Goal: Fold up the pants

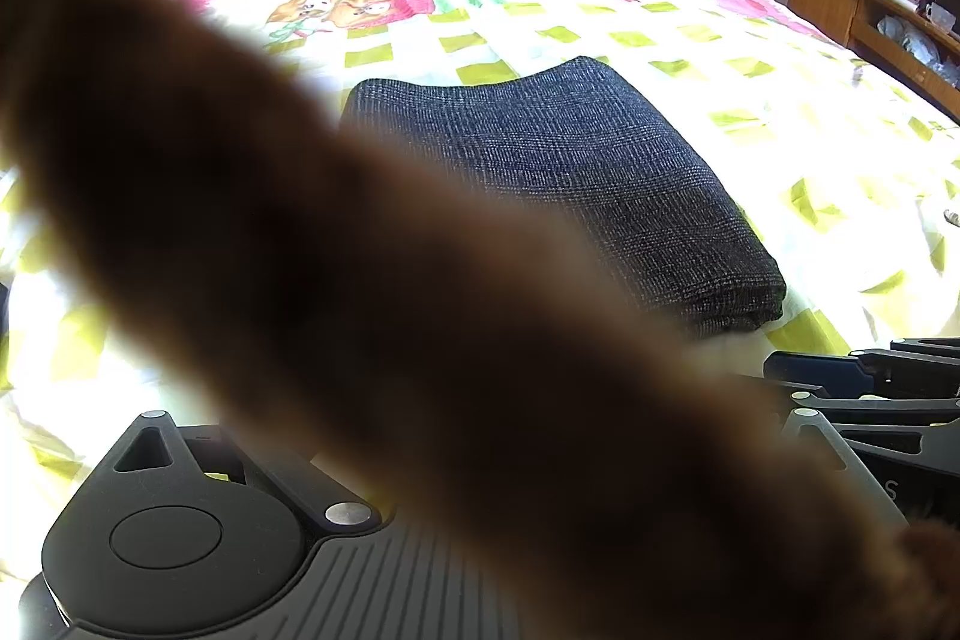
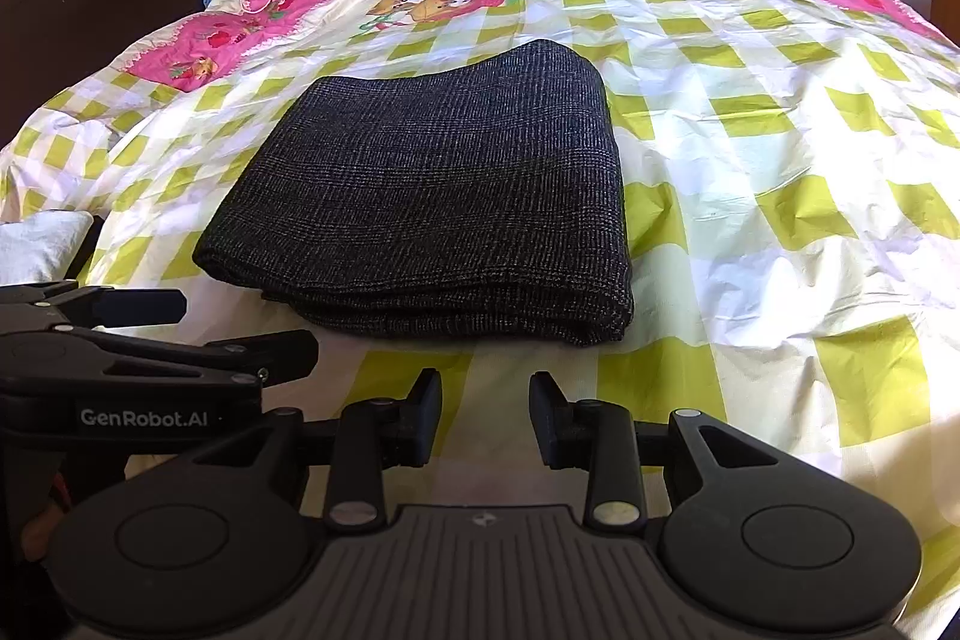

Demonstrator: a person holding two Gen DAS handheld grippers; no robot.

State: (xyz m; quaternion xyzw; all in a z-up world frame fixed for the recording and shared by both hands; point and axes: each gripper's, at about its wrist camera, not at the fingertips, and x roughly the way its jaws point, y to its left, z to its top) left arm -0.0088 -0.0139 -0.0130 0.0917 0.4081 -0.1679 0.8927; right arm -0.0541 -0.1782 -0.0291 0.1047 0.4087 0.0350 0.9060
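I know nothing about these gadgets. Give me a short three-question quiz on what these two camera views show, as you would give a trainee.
1. True or false: the dark pants lie spread out flat at full length on the bed cover.
2. Multiple choice: the right gripper is A) clamped on the pants, B) open and holding nothing, C) out of view.
3. Short answer: what blocks much of the left wrist view?

Key
1. False: they lie folded in a neat stack.
2. B: its fingers stand apart, short of the pants' near edge.
3. A blurred brown shape close to the lens; what it is cannot be told, and it hides the left gripper's fingers.
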